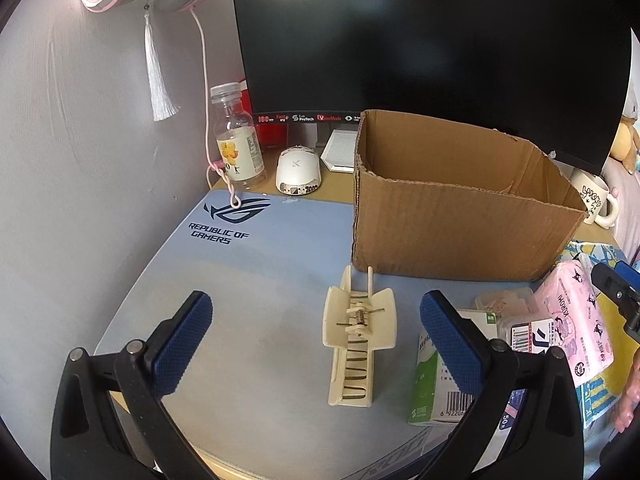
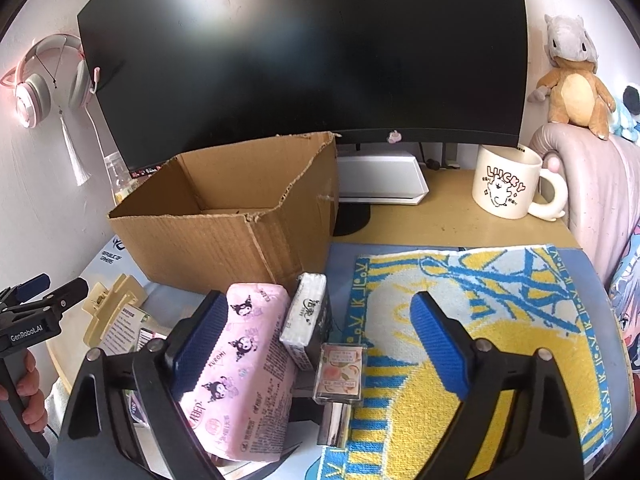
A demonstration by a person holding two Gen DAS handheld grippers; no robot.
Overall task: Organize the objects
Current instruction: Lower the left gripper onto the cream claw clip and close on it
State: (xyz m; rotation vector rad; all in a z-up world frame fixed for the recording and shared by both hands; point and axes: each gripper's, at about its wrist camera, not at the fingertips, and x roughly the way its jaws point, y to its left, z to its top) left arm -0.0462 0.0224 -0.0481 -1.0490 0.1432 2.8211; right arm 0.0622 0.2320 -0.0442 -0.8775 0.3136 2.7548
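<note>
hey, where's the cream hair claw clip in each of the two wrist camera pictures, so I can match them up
Left wrist view: the cream hair claw clip lies low in the centre on the blue mat, between the open left gripper's fingers.
Right wrist view: the clip sits at the left edge, mostly hidden behind a green-and-white carton.
Shared landmark: the cardboard box stands just behind the clip in both views.

The front left part of the blue desk mat [image 1: 256, 272] is lying bare, so a gripper is finding room there. The cardboard box [image 1: 460, 216] is standing in the way further back. Near the mat's right edge, the pink tissue pack [image 2: 244, 364] and small boxes [image 2: 306, 316] are crowding together.
</note>
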